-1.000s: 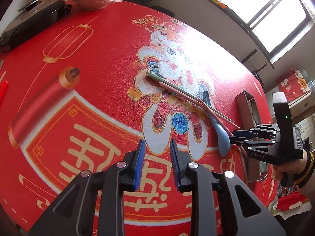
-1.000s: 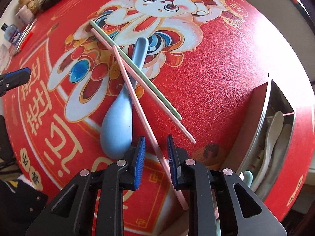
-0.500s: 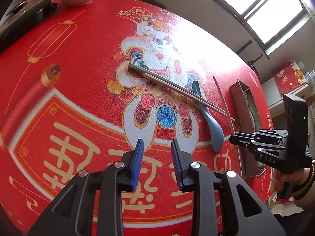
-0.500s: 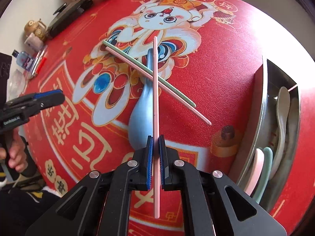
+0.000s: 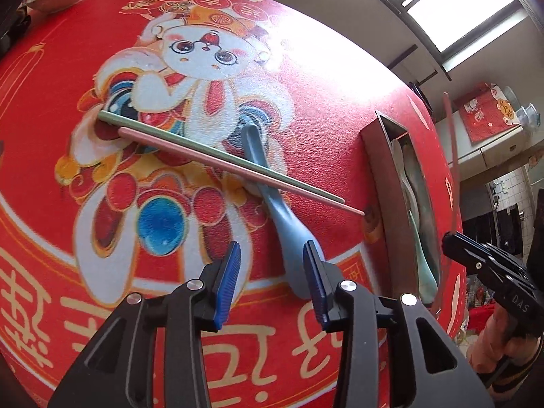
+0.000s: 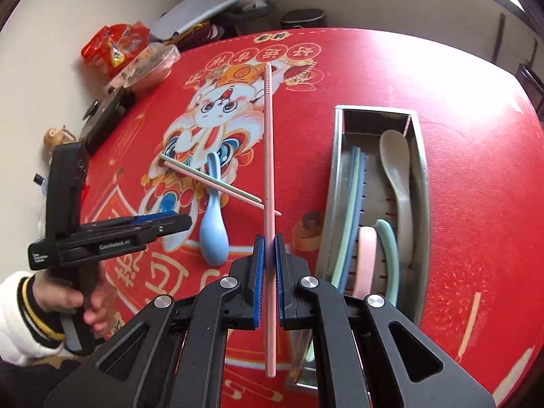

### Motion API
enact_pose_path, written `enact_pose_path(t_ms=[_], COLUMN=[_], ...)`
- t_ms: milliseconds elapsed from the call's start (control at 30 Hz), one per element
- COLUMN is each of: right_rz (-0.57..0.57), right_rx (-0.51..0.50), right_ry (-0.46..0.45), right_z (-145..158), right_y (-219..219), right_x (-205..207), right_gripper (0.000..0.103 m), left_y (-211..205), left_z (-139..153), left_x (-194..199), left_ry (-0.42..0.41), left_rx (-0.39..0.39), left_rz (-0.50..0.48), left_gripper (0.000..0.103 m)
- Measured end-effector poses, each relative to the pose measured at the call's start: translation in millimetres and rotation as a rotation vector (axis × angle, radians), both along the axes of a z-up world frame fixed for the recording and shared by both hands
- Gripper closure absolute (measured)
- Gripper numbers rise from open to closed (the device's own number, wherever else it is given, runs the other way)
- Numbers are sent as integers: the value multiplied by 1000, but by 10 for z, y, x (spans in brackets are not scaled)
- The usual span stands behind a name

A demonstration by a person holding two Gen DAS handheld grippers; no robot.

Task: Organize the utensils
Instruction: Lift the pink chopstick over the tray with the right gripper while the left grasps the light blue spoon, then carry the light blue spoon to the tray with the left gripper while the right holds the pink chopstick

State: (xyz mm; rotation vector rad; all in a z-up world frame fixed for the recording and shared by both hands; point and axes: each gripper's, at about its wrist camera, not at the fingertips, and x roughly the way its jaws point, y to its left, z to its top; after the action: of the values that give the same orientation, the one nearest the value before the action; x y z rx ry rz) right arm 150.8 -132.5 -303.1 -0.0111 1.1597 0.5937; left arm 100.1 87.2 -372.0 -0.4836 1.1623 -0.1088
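The pink chopstick [image 6: 268,176] is clamped between the right gripper's [image 6: 268,265] jaws, lifted clear of the worktop [image 6: 476,204] and just left of the steel utensil tray [image 6: 421,176]. That tray already holds several spoons and chopsticks, so I'd say the job is well along. A blue spoon [image 5: 272,200] lies under a green chopstick [image 5: 204,148] and a second pink one [image 5: 238,170], all yet to go. The left gripper's [image 5: 272,278] jaws stand apart above the spoon's bowl. The tray's near end hides behind the right gripper.

left gripper [image 5: 272,255] jaws apart, right gripper [image 6: 269,248] clamped
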Motion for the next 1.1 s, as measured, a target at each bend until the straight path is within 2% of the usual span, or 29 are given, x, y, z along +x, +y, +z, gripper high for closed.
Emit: enact_pose_path(t_ms=[300,633,667,933,1100], right_rz=[-61,-63,-62,-69,-79], right_rx=[34,51,50,66,80], right_ry=[-4,10,11,13,13], right_z=[44,-3,-10,-12,-3], right_y=[-414,-522,-523,-582,-625], right_x=[33,55,56,49,45], right_gripper=[97,97,97,97,97], left_y=[-216,-379,-417,-483,-542], left_z=[-110,-97,-101,-103,-15], left_x=[180,217,226,134,65], left_ry=[20,15,18,27,27], left_rx=[13,46,55,60,91], left_rz=[13,6,7,-4,-57], left_gripper=[66,66,71,78,87])
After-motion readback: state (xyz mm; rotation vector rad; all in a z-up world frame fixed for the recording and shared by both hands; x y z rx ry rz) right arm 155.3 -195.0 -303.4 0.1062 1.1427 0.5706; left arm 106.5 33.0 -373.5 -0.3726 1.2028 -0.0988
